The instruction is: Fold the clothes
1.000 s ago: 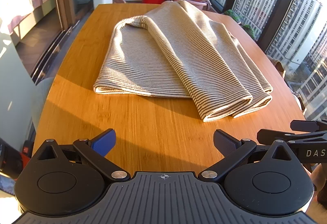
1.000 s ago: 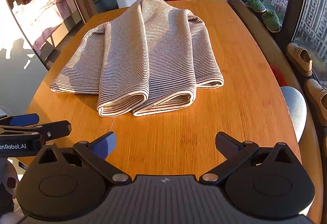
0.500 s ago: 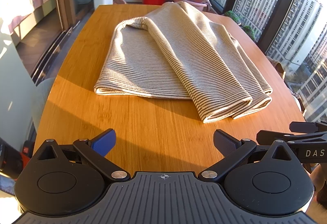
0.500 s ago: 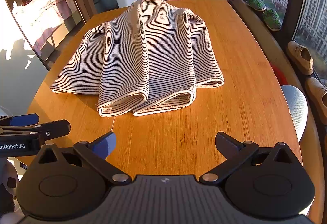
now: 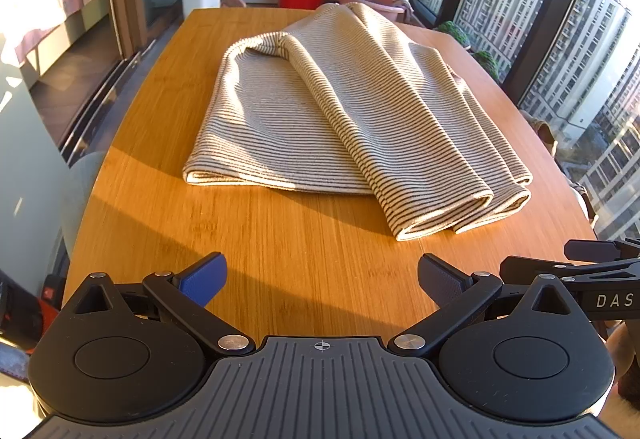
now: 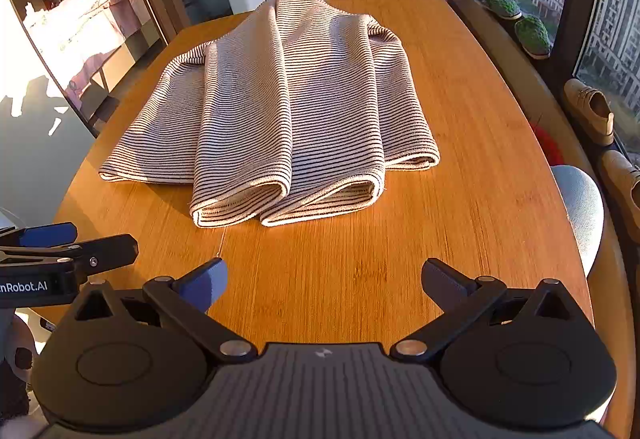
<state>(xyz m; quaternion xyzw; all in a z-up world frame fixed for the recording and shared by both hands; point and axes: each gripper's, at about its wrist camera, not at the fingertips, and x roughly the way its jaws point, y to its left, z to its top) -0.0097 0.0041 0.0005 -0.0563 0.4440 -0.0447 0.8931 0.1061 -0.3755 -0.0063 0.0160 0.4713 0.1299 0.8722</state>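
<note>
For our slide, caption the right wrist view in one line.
Open right gripper hovers over a wooden table, facing a partly folded striped garment.

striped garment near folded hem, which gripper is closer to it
Right, though only slightly. The right gripper sits almost straight in front of the garment hem. The left gripper is off to the hem's left. Both are open, short of the cloth.

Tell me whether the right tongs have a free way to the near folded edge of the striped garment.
Probably yes. The right tongs are open and empty, and only bare table lies between them and the striped garment, whose near folded edge faces them.
</note>
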